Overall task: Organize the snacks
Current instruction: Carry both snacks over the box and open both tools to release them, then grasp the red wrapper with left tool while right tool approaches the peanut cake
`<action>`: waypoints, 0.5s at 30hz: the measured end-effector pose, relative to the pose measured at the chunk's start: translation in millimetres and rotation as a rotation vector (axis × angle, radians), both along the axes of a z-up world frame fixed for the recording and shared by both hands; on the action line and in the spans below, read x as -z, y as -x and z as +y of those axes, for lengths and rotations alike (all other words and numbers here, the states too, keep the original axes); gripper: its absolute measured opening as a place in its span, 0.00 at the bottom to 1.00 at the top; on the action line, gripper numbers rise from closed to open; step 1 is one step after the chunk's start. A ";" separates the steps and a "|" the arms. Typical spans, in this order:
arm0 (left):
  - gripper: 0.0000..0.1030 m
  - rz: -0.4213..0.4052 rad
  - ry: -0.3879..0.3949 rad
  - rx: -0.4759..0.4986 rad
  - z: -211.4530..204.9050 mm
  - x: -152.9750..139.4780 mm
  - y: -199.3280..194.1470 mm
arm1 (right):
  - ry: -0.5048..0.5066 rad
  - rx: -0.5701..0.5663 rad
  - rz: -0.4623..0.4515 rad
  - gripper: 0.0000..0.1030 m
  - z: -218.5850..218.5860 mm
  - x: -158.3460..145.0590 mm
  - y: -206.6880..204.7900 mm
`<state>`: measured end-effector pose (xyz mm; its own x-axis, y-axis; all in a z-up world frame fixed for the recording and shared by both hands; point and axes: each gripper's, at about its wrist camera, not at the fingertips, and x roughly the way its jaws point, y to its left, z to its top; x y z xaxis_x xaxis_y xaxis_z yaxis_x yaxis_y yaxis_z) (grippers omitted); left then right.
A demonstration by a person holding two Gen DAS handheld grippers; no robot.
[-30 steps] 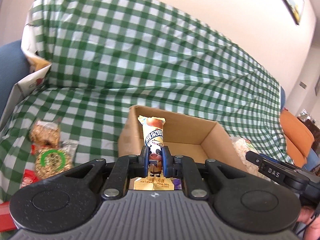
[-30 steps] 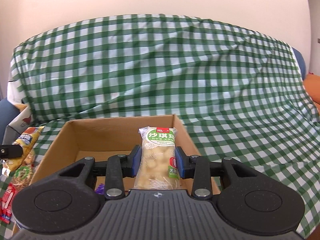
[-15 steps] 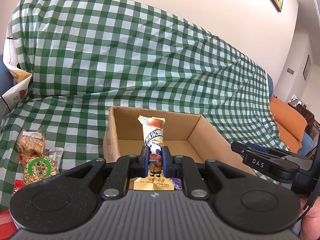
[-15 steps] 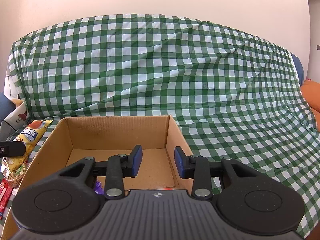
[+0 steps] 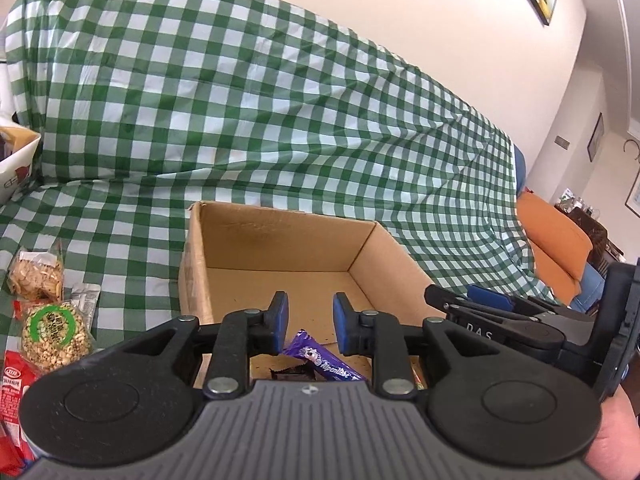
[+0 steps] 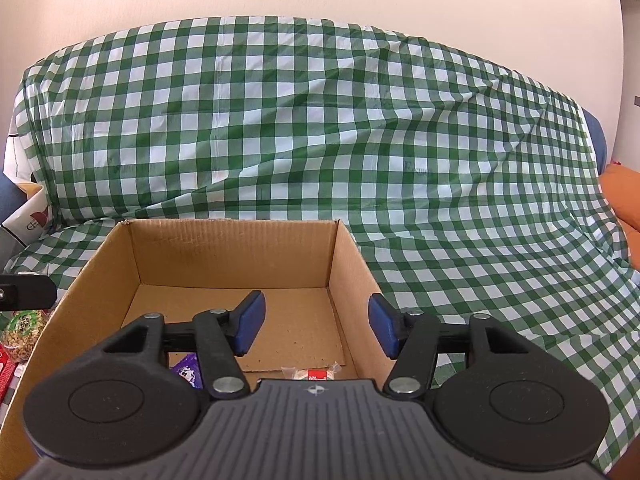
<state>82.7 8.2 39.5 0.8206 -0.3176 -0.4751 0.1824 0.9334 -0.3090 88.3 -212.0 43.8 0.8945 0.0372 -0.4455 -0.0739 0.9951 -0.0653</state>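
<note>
An open cardboard box (image 5: 280, 236) (image 6: 236, 252) sits on a sofa covered in green checked cloth. My left gripper (image 5: 307, 322) is open and empty above the box's near end. A purple snack bar (image 5: 324, 362) lies in the box below it, and shows in the right wrist view (image 6: 186, 370). My right gripper (image 6: 316, 326) is open wide and empty over the box. A clear packet with a red label (image 6: 310, 372) lies on the box floor under it. The right gripper also shows in the left wrist view (image 5: 476, 310) at the box's right edge.
Loose snacks lie on the cloth left of the box: a peanut packet (image 5: 36, 276), a round green-labelled packet (image 5: 54, 332) (image 6: 22, 332) and red packets (image 5: 12, 384). A white paper bag (image 5: 16, 160) stands far left. An orange cushion (image 5: 556, 240) is at right.
Both grippers have opened. The right one dropped its green-labelled packet into the box half a second ago. The left one just released the yellow snack stick, which is out of sight.
</note>
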 end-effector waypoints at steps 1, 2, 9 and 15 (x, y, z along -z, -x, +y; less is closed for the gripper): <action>0.25 0.002 0.001 -0.006 1.8 0.2 -0.1 | -0.001 0.001 -0.001 0.58 0.4 -0.1 0.0; 0.25 0.005 0.001 -0.010 3.6 0.2 -0.2 | -0.002 0.001 -0.002 0.58 0.8 -0.2 0.0; 0.25 0.005 -0.015 -0.034 21.0 -2.7 5.8 | -0.007 -0.009 -0.006 0.58 11.0 -0.2 2.6; 0.25 0.016 -0.031 -0.088 55.3 -4.6 14.1 | -0.020 -0.038 -0.020 0.58 34.8 -2.0 7.5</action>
<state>68.6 63.5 44.1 0.8371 -0.2295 -0.4966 0.0945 0.9547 -0.2820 80.8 -177.2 45.8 0.9010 0.0794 -0.4265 -0.1101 0.9928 -0.0477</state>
